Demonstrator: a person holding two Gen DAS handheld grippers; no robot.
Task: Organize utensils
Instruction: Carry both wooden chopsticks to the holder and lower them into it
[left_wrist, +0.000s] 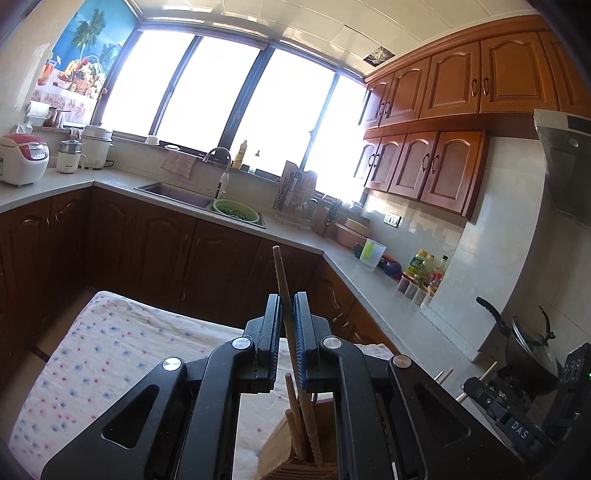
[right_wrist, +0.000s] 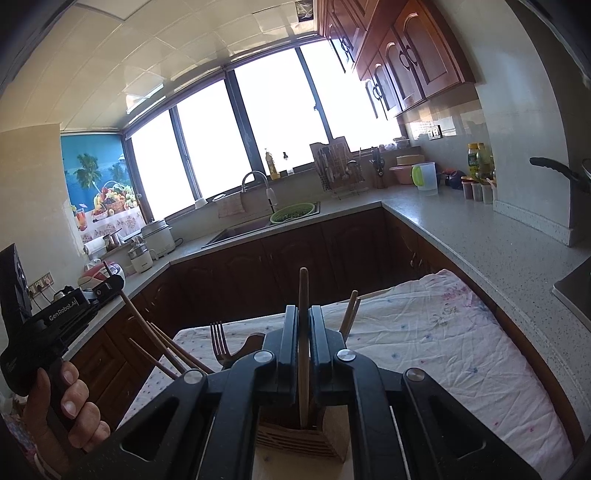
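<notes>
Both claws clamped on sticks: left claw (left_wrist: 285, 321) on a dark chopstick (left_wrist: 281, 280), right claw (right_wrist: 303, 332) on a wooden one (right_wrist: 303, 295), over the wooden holder (right_wrist: 303, 439) (cloth-covered table (right_wrist: 443, 343)). Mid-insertion, I'd say; next: lower tips into slots, then release.

The wooden holder (right_wrist: 303, 439) sits half hidden behind the tool (right_wrist: 303, 332).

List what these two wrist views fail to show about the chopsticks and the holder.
- Left wrist view: the left gripper covers the middle of its chopstick; the holder is cut off by the bottom edge.
- Right wrist view: the right gripper covers most of the holder, so its compartments cannot be counted.
- Right wrist view: the fork handle is hidden behind the gripper.
</notes>
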